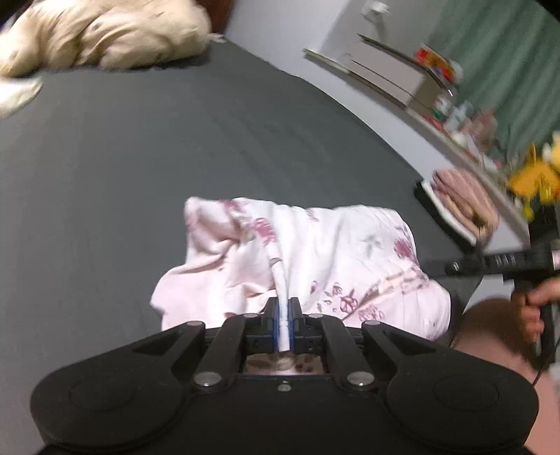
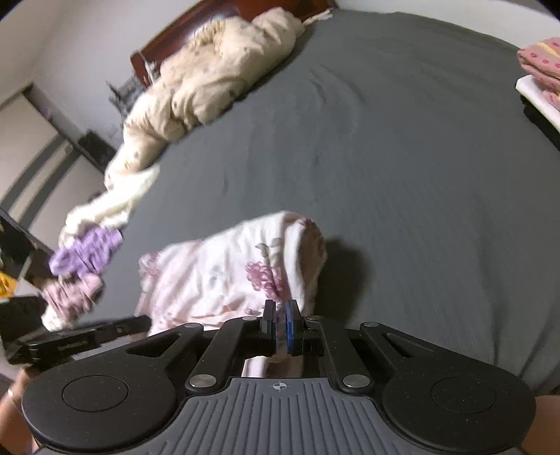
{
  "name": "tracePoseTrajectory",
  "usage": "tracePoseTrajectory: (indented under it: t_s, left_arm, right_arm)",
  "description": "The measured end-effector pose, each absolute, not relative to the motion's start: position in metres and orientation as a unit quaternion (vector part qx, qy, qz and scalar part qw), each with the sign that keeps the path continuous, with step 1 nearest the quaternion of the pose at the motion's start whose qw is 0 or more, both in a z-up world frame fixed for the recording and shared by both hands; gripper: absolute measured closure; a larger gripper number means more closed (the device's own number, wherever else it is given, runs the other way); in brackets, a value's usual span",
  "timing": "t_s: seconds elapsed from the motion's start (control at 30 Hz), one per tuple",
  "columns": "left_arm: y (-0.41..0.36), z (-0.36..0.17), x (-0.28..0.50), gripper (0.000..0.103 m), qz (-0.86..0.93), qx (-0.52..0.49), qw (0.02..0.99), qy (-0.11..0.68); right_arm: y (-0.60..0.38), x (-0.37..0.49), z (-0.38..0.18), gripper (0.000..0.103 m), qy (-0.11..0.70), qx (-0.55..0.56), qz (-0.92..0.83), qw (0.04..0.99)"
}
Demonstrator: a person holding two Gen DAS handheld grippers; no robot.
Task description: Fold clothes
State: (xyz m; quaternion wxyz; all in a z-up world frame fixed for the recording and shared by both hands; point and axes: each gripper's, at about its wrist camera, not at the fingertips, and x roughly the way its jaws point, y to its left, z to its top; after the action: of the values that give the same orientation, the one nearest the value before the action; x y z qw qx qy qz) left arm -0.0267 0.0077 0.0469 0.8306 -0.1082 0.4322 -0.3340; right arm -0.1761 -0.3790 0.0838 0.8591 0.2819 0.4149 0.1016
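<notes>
A pale pink garment with a purple flower print (image 1: 308,252) hangs bunched over the dark grey bed sheet (image 1: 175,147). My left gripper (image 1: 284,315) is shut on a white fold of its edge. In the right wrist view the same floral garment (image 2: 227,273) droops from my right gripper (image 2: 280,322), whose jaws are shut on the cloth's near edge. The right gripper's body and the hand holding it appear at the right edge of the left wrist view, beside the garment. The left gripper's dark body shows low on the left in the right wrist view.
A cream quilt (image 2: 210,77) lies heaped at the head of the bed by a wooden headboard (image 2: 182,31). Folded pink clothes (image 1: 462,199) rest on a white board at the bed's side. Purple and pink cloths (image 2: 84,259) lie at the left edge. A shelf with small items (image 1: 437,87) stands beyond.
</notes>
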Motion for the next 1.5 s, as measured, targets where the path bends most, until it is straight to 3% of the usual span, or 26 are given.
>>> tracePoseTrajectory:
  t_s: [0.07,0.13,0.2,0.27,0.47,0.53,0.57,0.6,0.67,0.87,0.97,1.17,1.23,1.3,1.5]
  left_arm:
    - [0.009,0.047,-0.031,0.095,-0.334,-0.103,0.832,0.431]
    - [0.013,0.051,-0.033,0.081,-0.335,-0.104,0.836,0.422]
    - [0.021,0.058,-0.032,0.052,-0.335,-0.115,0.844,0.403]
    - [0.025,0.063,-0.029,0.038,-0.327,-0.122,0.851,0.394]
    - [0.019,0.056,-0.024,0.038,-0.341,-0.099,0.832,0.427]
    - [0.013,0.051,-0.026,0.039,-0.346,-0.088,0.827,0.435]
    - [0.010,0.049,-0.026,0.039,-0.346,-0.086,0.826,0.436]
    - [0.007,0.046,-0.027,0.039,-0.346,-0.084,0.826,0.437]
    - [0.004,0.041,-0.027,0.045,-0.341,-0.084,0.826,0.440]
    - [0.003,0.039,-0.022,0.081,-0.333,-0.092,0.830,0.437]
    - [0.003,0.046,-0.022,0.093,-0.341,-0.092,0.832,0.427]
    - [-0.003,0.061,-0.013,0.092,-0.342,-0.073,0.828,0.440]
    - [-0.006,0.062,-0.009,0.085,-0.338,-0.056,0.823,0.453]
    - [-0.007,0.064,-0.007,0.069,-0.338,-0.048,0.821,0.457]
    - [-0.012,0.066,-0.008,0.069,-0.351,-0.059,0.821,0.447]
  right_arm:
    - [-0.380,-0.180,0.088,0.097,0.402,0.296,0.109,0.860]
    - [-0.378,-0.182,0.093,0.097,0.395,0.295,0.118,0.862]
    - [-0.373,-0.182,0.095,0.097,0.396,0.282,0.130,0.864]
    - [-0.366,-0.181,0.097,0.097,0.399,0.270,0.137,0.865]
    - [-0.342,-0.183,0.098,0.095,0.402,0.205,0.159,0.878]
    - [-0.338,-0.184,0.096,0.077,0.402,0.204,0.166,0.877]
    - [-0.338,-0.184,0.095,0.051,0.399,0.207,0.166,0.878]
    - [-0.339,-0.184,0.095,0.036,0.395,0.210,0.164,0.879]
    - [-0.336,-0.187,0.096,0.035,0.387,0.203,0.159,0.886]
    - [-0.315,-0.192,0.100,0.035,0.367,0.123,0.168,0.906]
    - [-0.303,-0.194,0.101,0.035,0.357,0.078,0.174,0.914]
    - [-0.279,-0.198,0.105,0.035,0.334,-0.016,0.186,0.924]
    - [-0.260,-0.201,0.103,0.035,0.319,-0.092,0.195,0.923]
    - [-0.249,-0.200,0.098,0.035,0.322,-0.127,0.203,0.916]
    - [-0.240,-0.195,0.087,0.035,0.346,-0.104,0.215,0.907]
